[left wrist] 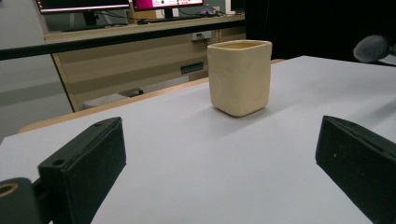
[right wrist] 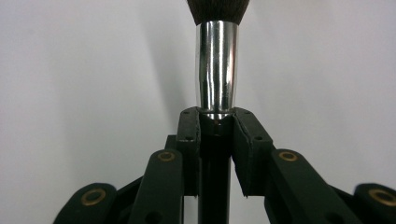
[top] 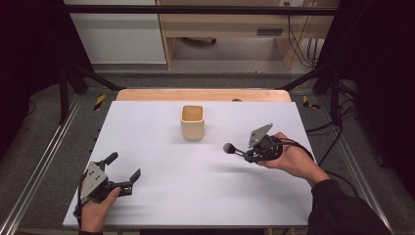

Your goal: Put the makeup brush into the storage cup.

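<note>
Clamped between my right gripper's (right wrist: pixel 215 122) jaws, low in the right gripper view, a makeup brush (right wrist: pixel 217 70) is riding with its bristles pointing up out of frame, so I am judging the pickup as done. Right of centre in the high view I am holding it off the white table (top: pixel 161 196), short of the cream cup (top: pixel 192 122) at upper centre. Getting it into that cup is what I am reckoning remains, while my left gripper (top: pixel 123 171) is waiting at lower left, jaws apart and holding nothing.
</note>
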Motion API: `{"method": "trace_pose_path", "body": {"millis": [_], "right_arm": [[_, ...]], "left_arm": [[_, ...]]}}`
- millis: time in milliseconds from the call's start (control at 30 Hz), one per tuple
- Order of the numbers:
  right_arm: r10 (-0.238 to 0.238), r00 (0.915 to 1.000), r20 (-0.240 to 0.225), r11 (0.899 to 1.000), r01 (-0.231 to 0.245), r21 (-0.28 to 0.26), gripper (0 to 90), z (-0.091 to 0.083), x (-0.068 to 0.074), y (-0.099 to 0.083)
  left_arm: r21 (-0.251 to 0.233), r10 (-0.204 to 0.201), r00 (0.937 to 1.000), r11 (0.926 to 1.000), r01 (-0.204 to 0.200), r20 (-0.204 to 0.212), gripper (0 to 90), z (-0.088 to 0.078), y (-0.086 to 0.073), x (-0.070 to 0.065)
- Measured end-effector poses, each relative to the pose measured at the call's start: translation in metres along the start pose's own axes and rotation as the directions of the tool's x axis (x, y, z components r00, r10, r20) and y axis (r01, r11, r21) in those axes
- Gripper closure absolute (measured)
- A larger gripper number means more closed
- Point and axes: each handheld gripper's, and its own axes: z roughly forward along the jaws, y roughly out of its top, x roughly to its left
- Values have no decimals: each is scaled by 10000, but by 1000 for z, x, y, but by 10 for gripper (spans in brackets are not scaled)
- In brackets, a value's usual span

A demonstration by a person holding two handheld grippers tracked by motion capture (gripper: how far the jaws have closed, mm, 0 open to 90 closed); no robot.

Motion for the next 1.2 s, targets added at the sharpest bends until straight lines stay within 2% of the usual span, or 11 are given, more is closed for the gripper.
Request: {"method": "trace_pose_path", "body": {"millis": [200,367,533,800,900,933,1033,1067,1100,1167,1200], "right_arm": [[-65,9999,113,9980,72,-635,738,-4,9,13],[82,9995,321,9947,-48,-1025,738,-3,10,19],[497,9980,388,9843,-424,-1711,738,-4,9,26],[714,9964,468,9729,-592,-2236,738,-5,10,30],[880,9949,491,9629,-724,-2599,738,-6,12,32],[974,9942,466,9546,-801,-2869,738,-6,14,35],[1085,9932,431,9449,-896,-3149,738,-5,17,38],[1099,9932,390,9344,-899,-3447,738,-3,20,41],[1099,9932,390,9344,-899,-3447,738,-3,20,41],[1202,9920,387,9234,-973,-3714,738,0,25,44],[1258,9913,398,9105,-994,-4015,738,2,29,48]], "left_arm": [[16,29,10000,10000,-29,31,15,0,0,-1],[10,6,10000,10000,-6,38,15,0,0,-1],[8,2,10000,10000,-2,62,16,1,0,-1],[-10,-31,9999,10000,31,134,16,1,1,-2],[-67,-88,9997,9999,89,209,16,1,2,-3],[-64,-70,9997,10000,71,239,17,1,4,-5],[-114,-136,9995,9998,140,302,18,1,7,-7],[-146,-180,9993,9997,185,319,22,1,8,-8],[-142,-232,9990,9996,237,381,22,1,10,-8],[-256,-436,9980,9987,448,449,24,1,15,-10],[-242,-478,9971,9985,493,598,30,2,21,-12]]}}
